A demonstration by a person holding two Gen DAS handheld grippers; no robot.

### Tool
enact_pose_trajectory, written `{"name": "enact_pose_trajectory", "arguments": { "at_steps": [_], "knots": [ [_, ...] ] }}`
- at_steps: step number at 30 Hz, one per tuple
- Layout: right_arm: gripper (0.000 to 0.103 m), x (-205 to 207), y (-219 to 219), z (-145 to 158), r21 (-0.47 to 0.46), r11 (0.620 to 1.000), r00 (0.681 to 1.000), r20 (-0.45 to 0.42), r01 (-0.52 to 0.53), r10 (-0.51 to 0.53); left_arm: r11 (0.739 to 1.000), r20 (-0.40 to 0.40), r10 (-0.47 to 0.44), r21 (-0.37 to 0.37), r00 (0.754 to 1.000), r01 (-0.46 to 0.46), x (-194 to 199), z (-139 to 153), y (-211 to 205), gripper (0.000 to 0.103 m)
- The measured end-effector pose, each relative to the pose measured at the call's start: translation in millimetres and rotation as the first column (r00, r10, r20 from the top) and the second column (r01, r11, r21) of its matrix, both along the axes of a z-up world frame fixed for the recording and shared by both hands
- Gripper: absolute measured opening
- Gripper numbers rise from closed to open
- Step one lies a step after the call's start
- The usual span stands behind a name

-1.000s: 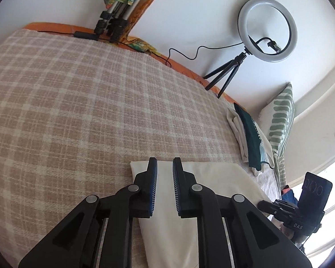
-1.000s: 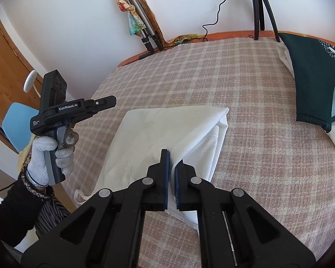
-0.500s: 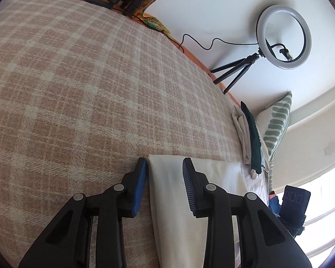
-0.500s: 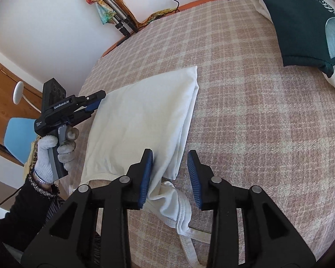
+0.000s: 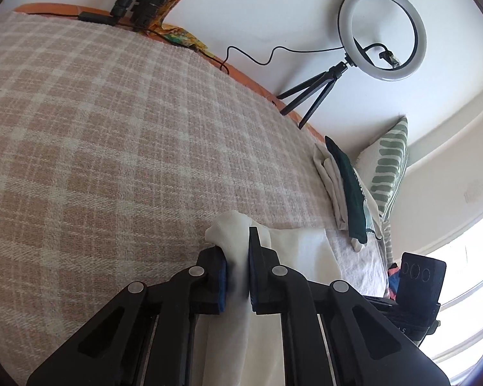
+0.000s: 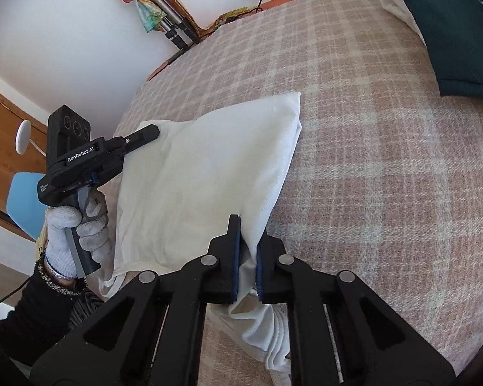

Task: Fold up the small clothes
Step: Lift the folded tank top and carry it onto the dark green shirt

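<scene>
The white garment (image 6: 209, 173) is lying folded on the plaid bedcover (image 6: 370, 148), near the bed's edge. In the right wrist view it is occupying the centre of the frame, its folded corner pointing toward 1 o'clock and its loose hem trailing toward 6 o'clock.

The right gripper (image 6: 248, 251) is pinching the garment's near edge: cloth is passing between the two blue pads (image 6: 236, 257), and the jaws are pressed onto it. Below the fingers a bunched fold of the same fabric is hanging toward 6 o'clock.

The left gripper (image 5: 238, 257) is likewise clamping the white garment (image 5: 232, 228). A rounded bunch of cloth is bulging out past the fingertips toward 12 o'clock, and a strip of fabric is running down between the jaws. In the right wrist view this left gripper (image 6: 145, 135) is appearing at 9 o'clock, held by a gloved left hand (image 6: 77, 234), with its tip resting at the garment's far corner.

At 3 o'clock in the left wrist view, a stack of folded clothes (image 5: 341, 186) with a dark green item on top is lying against a striped cushion (image 5: 389, 173). A ring light (image 5: 383, 32) on a small tripod is standing at 1 o'clock by the wall.
</scene>
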State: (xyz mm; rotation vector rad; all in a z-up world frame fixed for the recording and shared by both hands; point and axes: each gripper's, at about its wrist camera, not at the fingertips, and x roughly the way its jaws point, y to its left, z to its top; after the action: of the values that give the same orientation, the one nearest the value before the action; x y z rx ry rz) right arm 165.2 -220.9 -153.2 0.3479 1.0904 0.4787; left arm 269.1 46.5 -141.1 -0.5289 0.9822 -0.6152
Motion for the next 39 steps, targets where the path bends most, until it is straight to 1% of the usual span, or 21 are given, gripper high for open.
{"name": "enact_pose_trajectory", "arguments": {
  "at_steps": [1,5,9,13,16,20,26,32,39],
  "knots": [
    [0.008,-2,3,8,-0.019,1.0,1.0,0.03,-0.006,0.007,1.0,0.022,-0.001,0.002,1.0,0.001,-2,7,-1,0.009],
    [0.008,-8,5,32,-0.056,0.998,0.995,0.101,-0.001,0.007,1.0,0.08,-0.001,0.001,0.997,0.001,-5,30,-5,0.008],
    [0.008,-10,-3,52,-0.067,0.998,0.99,0.142,0.021,-0.011,1.0,0.099,0.002,-0.025,0.995,0.001,-3,44,-10,0.008],
    [0.008,-12,-19,69,-0.075,0.996,0.985,0.168,0.04,-0.027,0.999,0.122,-0.006,-0.045,0.993,0.011,4,59,-24,0.008],
    [0.008,-15,-34,88,-0.08,0.996,0.979,0.202,0.051,-0.034,0.998,0.144,-0.023,-0.053,0.989,0.031,9,72,-40,0.008],
    [0.008,-18,-62,111,-0.096,0.993,0.965,0.257,0.071,-0.044,0.996,0.174,-0.055,-0.056,0.983,0.065,17,90,-72,0.008],
    [0.008,-16,-113,129,-0.133,0.982,0.953,0.289,0.137,-0.093,0.989,0.216,-0.124,-0.053,0.969,0.138,28,110,-133,0.008],
    [0.008,-11,-169,130,-0.183,0.961,0.939,0.314,0.205,-0.141,0.979,0.231,-0.175,-0.06,0.957,0.194,40,118,-195,0.008],
    [0.008,13,-229,128,-0.269,0.922,0.928,0.324,0.277,-0.184,0.975,0.241,-0.192,-0.061,0.951,0.213,62,119,-257,0.008]
  ]
}}
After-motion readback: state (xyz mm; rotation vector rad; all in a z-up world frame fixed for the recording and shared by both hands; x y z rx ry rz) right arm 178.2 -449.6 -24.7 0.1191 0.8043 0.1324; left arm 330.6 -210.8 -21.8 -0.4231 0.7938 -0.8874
